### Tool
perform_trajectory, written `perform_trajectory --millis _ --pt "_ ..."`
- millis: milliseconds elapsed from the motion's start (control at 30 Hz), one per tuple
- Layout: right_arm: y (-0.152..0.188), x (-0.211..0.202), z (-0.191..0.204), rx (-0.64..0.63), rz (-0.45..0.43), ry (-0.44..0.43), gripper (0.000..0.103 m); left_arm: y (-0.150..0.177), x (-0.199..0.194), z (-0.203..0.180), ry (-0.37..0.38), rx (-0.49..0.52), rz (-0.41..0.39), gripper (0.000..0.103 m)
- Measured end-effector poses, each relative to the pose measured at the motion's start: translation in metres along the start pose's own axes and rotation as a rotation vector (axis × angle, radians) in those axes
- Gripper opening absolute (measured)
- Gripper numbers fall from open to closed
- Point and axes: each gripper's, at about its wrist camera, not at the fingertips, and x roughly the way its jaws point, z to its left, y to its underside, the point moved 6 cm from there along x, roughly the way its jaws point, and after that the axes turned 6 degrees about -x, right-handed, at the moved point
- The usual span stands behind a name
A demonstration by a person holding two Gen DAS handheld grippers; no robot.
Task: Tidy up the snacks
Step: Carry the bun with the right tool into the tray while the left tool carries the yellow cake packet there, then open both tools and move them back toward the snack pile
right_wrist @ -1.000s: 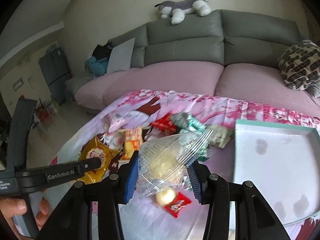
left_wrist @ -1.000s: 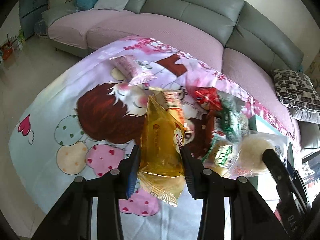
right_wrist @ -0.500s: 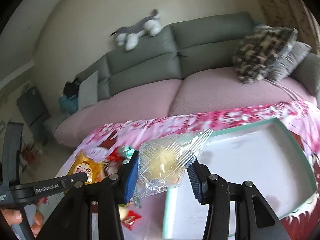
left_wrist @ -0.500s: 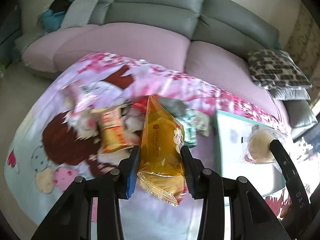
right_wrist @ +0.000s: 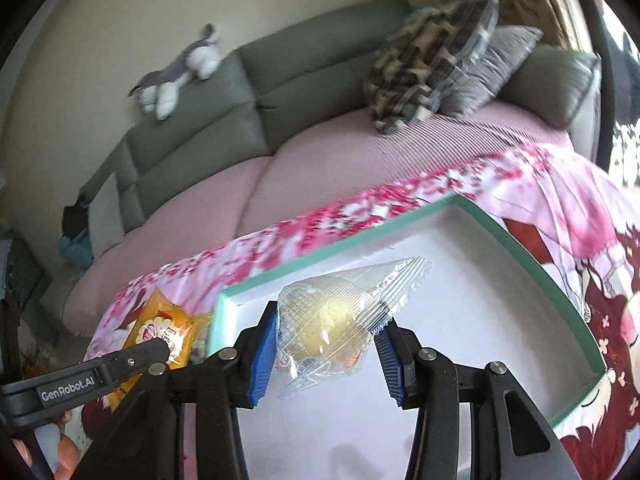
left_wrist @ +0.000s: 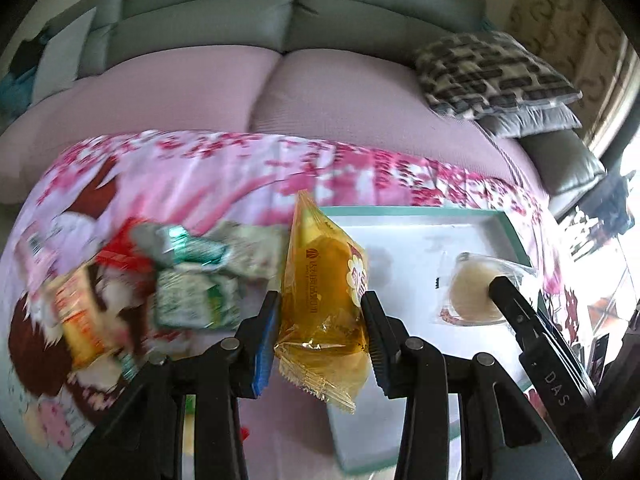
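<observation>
Gripping an orange snack packet (left_wrist: 324, 312) upright between its blue pads, our left tongs (left_wrist: 320, 320) hang at the near-left corner of the teal-rimmed tray (left_wrist: 408, 211), the packet's lower seam hanging free below the fingertips. Just left of them the loose snack pile (left_wrist: 176, 280) lies blurred on the pink cartoon cloth (left_wrist: 192, 176); to the right the white tray floor is open. Our right tongs (right_wrist: 326, 338) are clamped on a clear-wrapped pastry (right_wrist: 332, 320), held over the tray's near-left part with bare floor ahead and to the right, up to the far rim (right_wrist: 344, 240) and the right rim. Beyond the tray comes the cloth's edge, then the pink and grey sofa (right_wrist: 320, 160) with a patterned cushion (right_wrist: 428, 72) and a plush dog (right_wrist: 180, 72). Half a second ago both tongs were short of the tray; now we see both over it, snacks unchanged in grip.
</observation>
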Motion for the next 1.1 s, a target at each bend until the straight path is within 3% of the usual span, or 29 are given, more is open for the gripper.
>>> perform_trajectory --millis 267,300,333,400,700,833,967,1100 --pt "0.001 0.010 -0.034 0.053 0.029 0.065 0.051 -0.009 0.036 -0.039 0.055 0.044 0.006 0.043" --pt "0.000 0.010 -0.036 0.051 0.033 0.083 0.052 -0.009 0.040 -0.041 0.045 0.053 0.009 0.053" --pt "0.000 0.010 -0.036 0.051 0.036 0.094 0.054 -0.008 0.042 -0.043 0.032 0.059 0.013 0.070" --pt "-0.002 0.007 -0.037 0.047 0.037 0.104 0.062 -0.005 0.042 -0.044 0.028 0.060 0.019 0.078" --pt "-0.005 0.000 -0.019 -0.097 0.055 0.195 0.082 -0.001 0.017 -0.018 -0.060 0.021 -0.017 0.080" --pt "-0.005 0.000 -0.013 -0.137 0.060 0.221 0.087 0.000 0.010 -0.002 -0.084 -0.012 -0.029 0.088" --pt "-0.005 0.000 -0.010 -0.155 0.065 0.241 0.101 0.002 0.009 0.011 -0.103 -0.034 -0.034 0.088" --pt "-0.005 0.001 -0.008 -0.160 0.070 0.244 0.103 0.002 0.011 0.018 -0.106 -0.052 -0.031 0.089"
